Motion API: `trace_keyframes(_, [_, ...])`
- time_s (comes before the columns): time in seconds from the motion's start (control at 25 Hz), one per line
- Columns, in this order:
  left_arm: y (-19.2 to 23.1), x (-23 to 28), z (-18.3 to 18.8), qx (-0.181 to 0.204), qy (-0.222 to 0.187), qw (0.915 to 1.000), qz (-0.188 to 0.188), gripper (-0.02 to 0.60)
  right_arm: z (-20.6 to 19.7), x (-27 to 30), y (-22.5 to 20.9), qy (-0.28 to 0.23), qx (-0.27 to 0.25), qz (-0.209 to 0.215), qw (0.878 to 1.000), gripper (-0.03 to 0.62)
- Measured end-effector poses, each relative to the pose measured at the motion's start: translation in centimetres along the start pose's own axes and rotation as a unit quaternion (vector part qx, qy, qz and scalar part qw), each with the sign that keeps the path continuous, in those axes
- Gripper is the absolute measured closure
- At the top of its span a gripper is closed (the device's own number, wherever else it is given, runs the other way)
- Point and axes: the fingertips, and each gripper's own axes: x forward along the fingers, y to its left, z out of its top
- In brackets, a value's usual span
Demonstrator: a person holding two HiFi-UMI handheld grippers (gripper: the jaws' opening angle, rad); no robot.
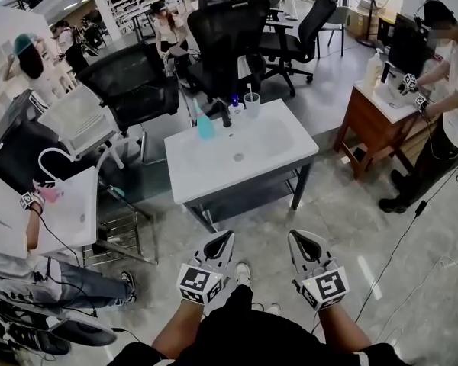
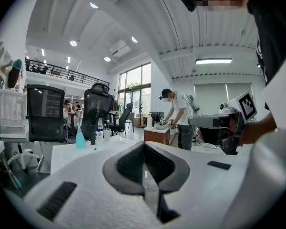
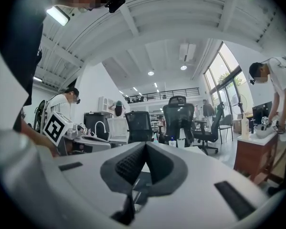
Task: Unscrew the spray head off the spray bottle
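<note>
Your left gripper (image 1: 228, 237) has its jaws shut, pad against pad, with nothing between them; its own view shows the same at the tips (image 2: 144, 145). Your right gripper (image 1: 295, 237) is the same: jaws pressed together and empty, as its own view confirms (image 3: 145, 145). You hold the two side by side, low in the head view, over the floor (image 1: 343, 212) on the near side of the tabletop (image 1: 206, 170), touching nothing.

The spray bottle (image 1: 205, 126) stands upright on the far left part of the tabletop, behind the basin, with its spray head (image 1: 199, 108) on. It is well apart from both grippers. From the left gripper view you see it as a teal bottle (image 2: 80, 139) at the left end of the white top.

Just to its right stands a black tap (image 1: 225, 117), then a small bottle (image 1: 234, 107) with a blue cap, then a clear cup (image 1: 251, 104). A black chair (image 1: 227, 40) stands behind the tabletop.
</note>
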Motion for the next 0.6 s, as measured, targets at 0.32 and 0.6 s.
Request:
trace_keyframes(0.32, [5.5,6.5,1.0,-0.008,-0.009,0.9999,-0.012,0.565,1.3,7.0,-2.9,0.0,-0.028,0.006,1.0,0.588])
trace_keyframes(0.6, [12.8,11.1,3.2,0.0,-0.019,0.9995,-0.026,0.565,2.5,15.1,-4.4,0.014,-0.04,0.001,0.999,0.588])
